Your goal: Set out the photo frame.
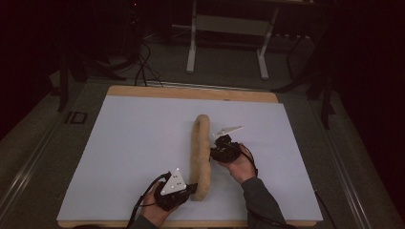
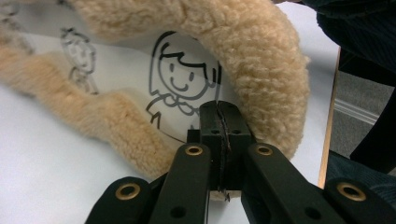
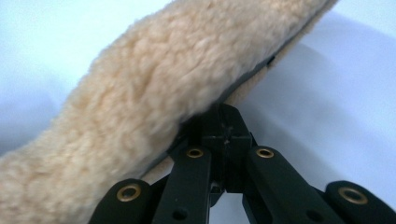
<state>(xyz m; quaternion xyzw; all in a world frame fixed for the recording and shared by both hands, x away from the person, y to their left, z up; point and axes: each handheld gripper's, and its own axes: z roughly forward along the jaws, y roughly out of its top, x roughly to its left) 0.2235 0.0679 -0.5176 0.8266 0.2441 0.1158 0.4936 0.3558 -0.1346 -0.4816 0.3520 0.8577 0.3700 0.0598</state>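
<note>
Tan fleece steering-wheel cover (image 1: 200,155) lies folded long and narrow mid-table (image 1: 133,143) on the white sheet; left gripper (image 1: 188,189) pinches its near-end edge, jaws closed tight, right gripper (image 1: 213,153) likewise clamped on its right side.

Dim room; lit worktable, dark surround

Table (image 1: 143,133) has a pale blue-white top with a wooden edge showing at 12 o'clock; grey carpeted floor (image 1: 224,71) beyond it; white desk frame (image 1: 229,43) on two legs at 12 o'clock; black cables (image 1: 143,67) and a dark stand (image 1: 64,71) at 10 o'clock; another dark stand (image 1: 327,90) at 2 o'clock; corners fall into shadow.
</note>
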